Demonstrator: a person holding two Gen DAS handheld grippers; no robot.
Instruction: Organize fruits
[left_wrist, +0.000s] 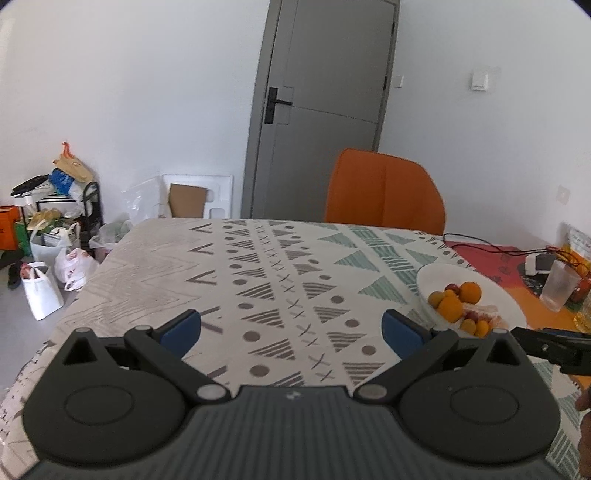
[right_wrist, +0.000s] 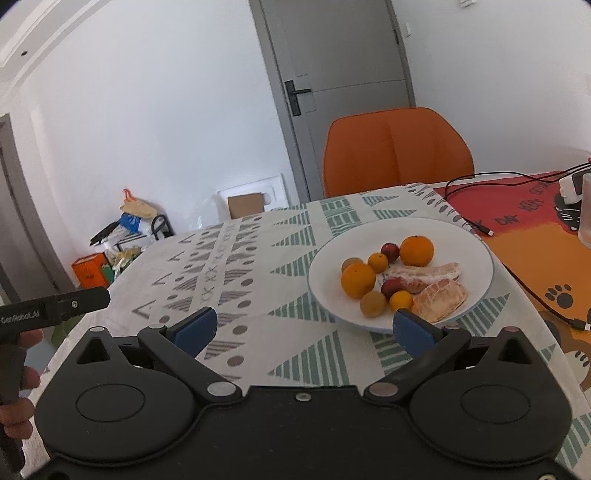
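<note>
Both grippers hover spread and empty above the table, the right gripper (right_wrist: 304, 326) nearer the fruit-laden plate (right_wrist: 476, 258) lying just ahead to its right, the left gripper (left_wrist: 291, 328) well off to the plate's left.

Both views ride low over the table (left_wrist: 155, 258), each looking forward along its own 2 fingers toward the grey door (left_wrist: 325, 103) and orange chair (left_wrist: 384, 188). The left wrist view sits further left, facing mostly bare patterned cloth, with the plate (left_wrist: 436, 275) of fruit far off at its right side. The right wrist view sits close to that plate (right_wrist: 325, 258), just ahead and slightly right. Both share the plate, chair, door, cloth and the clutter (right_wrist: 125, 229) by the wall; each also catches the other tool at its edge.
</note>
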